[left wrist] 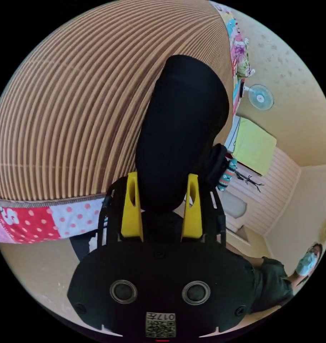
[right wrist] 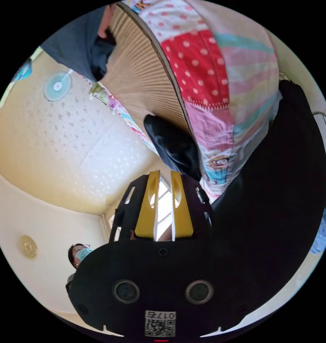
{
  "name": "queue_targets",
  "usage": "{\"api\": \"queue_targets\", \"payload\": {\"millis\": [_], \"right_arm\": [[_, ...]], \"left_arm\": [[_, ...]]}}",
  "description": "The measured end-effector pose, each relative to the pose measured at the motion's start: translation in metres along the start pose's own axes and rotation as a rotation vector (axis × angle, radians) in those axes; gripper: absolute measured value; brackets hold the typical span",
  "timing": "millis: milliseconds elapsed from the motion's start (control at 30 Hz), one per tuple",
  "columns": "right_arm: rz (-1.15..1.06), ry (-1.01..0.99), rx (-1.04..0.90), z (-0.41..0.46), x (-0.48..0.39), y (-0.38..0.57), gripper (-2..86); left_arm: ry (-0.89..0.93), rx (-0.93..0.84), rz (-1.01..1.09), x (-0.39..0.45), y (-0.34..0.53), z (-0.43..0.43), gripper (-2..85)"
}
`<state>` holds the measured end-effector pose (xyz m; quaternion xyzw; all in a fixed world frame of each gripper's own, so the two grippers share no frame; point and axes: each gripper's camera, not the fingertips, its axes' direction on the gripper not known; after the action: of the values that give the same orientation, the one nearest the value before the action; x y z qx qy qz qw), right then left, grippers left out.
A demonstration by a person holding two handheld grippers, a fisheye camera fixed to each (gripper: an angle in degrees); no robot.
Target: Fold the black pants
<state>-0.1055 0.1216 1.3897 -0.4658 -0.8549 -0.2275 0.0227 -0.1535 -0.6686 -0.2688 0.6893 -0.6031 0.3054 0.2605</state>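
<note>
The left claw stands open with the black pants between its jaws, unpinched. The right claw is nearly shut on nothing. The pants lie on the striped bed near its edge; they could slide off.

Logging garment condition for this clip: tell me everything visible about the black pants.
The black pants are plain, matte black cloth with no visible pattern. In the left gripper view a rounded, bunched length lies on the ribbed brown mat and runs down between the left gripper and its wide-set yellow jaws. In the right gripper view a dark fold sits at the mat's edge ahead of the right gripper, and a broad black mass beside the patchwork cover is probably more of them. Waistband and legs can't be told apart.
</note>
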Motion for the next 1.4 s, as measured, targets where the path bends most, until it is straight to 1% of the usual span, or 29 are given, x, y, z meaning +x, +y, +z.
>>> {"api": "queue_targets", "payload": {"millis": [33, 67, 100, 133, 167, 200, 300, 400, 433, 467, 500, 533, 600, 633, 733, 800, 833, 900, 933, 1000, 1033, 1100, 1133, 1200, 1233, 1300, 1333, 1367, 1400], "right_arm": [[0.005, 0.022, -0.027, 0.004, 0.000, -0.006, 10.3], [0.012, 0.062, -0.083, 0.015, 0.001, -0.019, 14.3], [0.012, 0.089, -0.140, 0.028, 0.001, -0.033, 19.1], [0.007, 0.095, -0.167, 0.035, 0.002, -0.040, 21.5], [-0.010, 0.098, -0.221, 0.050, 0.002, -0.054, 26.3], [-0.040, 0.095, -0.263, 0.065, 0.000, -0.067, 28.9], [-0.124, 0.137, -0.291, 0.097, -0.008, -0.100, 32.2], [-0.149, 0.140, -0.247, 0.122, -0.014, -0.137, 32.0], [-0.154, 0.132, -0.227, 0.125, -0.015, -0.143, 30.1], [-0.165, 0.091, -0.189, 0.132, -0.018, -0.156, 26.4], [-0.130, 0.071, -0.179, 0.142, -0.017, -0.168, 25.5], [-0.105, 0.092, -0.190, 0.149, -0.016, -0.172, 25.0], [-0.144, 0.187, -0.283, 0.187, -0.021, -0.179, 23.6], [-0.162, 0.185, -0.313, 0.200, -0.023, -0.179, 23.3], [-0.273, 0.175, -0.482, 0.285, -0.035, -0.170, 22.1], [-0.341, 0.201, -0.646, 0.375, -0.042, -0.151, 21.4], [-0.359, 0.204, -0.693, 0.401, -0.043, -0.144, 21.2], [-0.423, 0.195, -0.877, 0.507, -0.047, -0.109, 20.7], [-0.437, 0.190, -0.920, 0.534, -0.047, -0.098, 20.6], [-0.489, 0.168, -1.078, 0.641, -0.050, -0.052, 20.3], [-0.499, 0.165, -1.115, 0.667, -0.050, -0.040, 20.2], [-0.553, 0.181, -1.252, 0.770, -0.047, 0.006, 20.1], [-0.560, 0.201, -1.277, 0.794, -0.045, 0.015, 20.0], [-0.485, 0.383, -1.277, 0.865, -0.019, 0.024, 20.5], [-0.446, 0.443, -1.251, 0.876, -0.009, 0.021, 21.1], [-0.332, 0.605, -1.118, 0.881, 0.025, -0.005, 20.0], [-0.315, 0.630, -1.091, 0.875, 0.033, -0.013, 17.2], [-0.289, 0.671, -1.051, 0.858, 0.049, -0.030, 11.4], [-0.273, 0.706, -1.029, 0.833, 0.065, -0.049, 7.3]], "left_arm": [[0.021, -0.023, -0.007, 0.001, 0.001, 0.004, 12.7], [0.080, -0.061, -0.021, 0.005, 0.007, 0.012, 9.8], [0.178, -0.084, -0.023, 0.010, 0.015, 0.022, 7.7], [0.236, -0.086, -0.020, 0.014, 0.020, 0.027, 7.3], [0.348, -0.080, -0.027, 0.021, 0.030, 0.036, 6.4], [0.439, -0.060, -0.051, 0.028, 0.042, 0.043, 6.1], [0.555, 0.000, -0.132, 0.044, 0.071, 0.050, 5.7], [0.581, 0.039, -0.203, 0.058, 0.098, 0.047, 5.6], [0.580, 0.045, -0.209, 0.060, 0.103, 0.044, 5.6], [0.568, 0.051, -0.211, 0.065, 0.111, 0.038, 5.5], [0.533, 0.052, -0.209, 0.070, 0.118, 0.029, 5.5], [0.513, 0.056, -0.203, 0.072, 0.121, 0.023, 5.5], [0.470, 0.109, -0.155, 0.079, 0.133, -0.008, 5.5], [0.462, 0.125, -0.136, 0.080, 0.136, -0.019, 5.5], [0.416, 0.249, -0.009, 0.088, 0.159, -0.086, 5.6], [0.377, 0.387, 0.070, 0.093, 0.188, -0.149, 5.5], [0.364, 0.424, 0.087, 0.095, 0.196, -0.166, 5.5], [0.322, 0.583, 0.149, 0.099, 0.232, -0.234, 5.5], [0.317, 0.622, 0.159, 0.100, 0.240, -0.250, 5.5], [0.306, 0.790, 0.190, 0.101, 0.274, -0.315, 5.6], [0.301, 0.830, 0.197, 0.101, 0.281, -0.331, 5.6], [0.269, 0.972, 0.213, 0.097, 0.301, -0.391, 5.9], [0.256, 1.003, 0.218, 0.094, 0.304, -0.405, 6.0], [0.211, 1.078, 0.155, 0.068, 0.301, -0.454, 7.1], [0.206, 1.087, 0.113, 0.056, 0.298, -0.463, 7.8], [0.148, 1.128, -0.108, -0.007, 0.285, -0.481, 9.6], [0.133, 1.120, -0.172, -0.027, 0.281, -0.480, 9.4], [0.120, 1.070, -0.293, -0.067, 0.274, -0.472, 9.1], [0.116, 0.979, -0.396, -0.110, 0.268, -0.454, 8.8]]}}
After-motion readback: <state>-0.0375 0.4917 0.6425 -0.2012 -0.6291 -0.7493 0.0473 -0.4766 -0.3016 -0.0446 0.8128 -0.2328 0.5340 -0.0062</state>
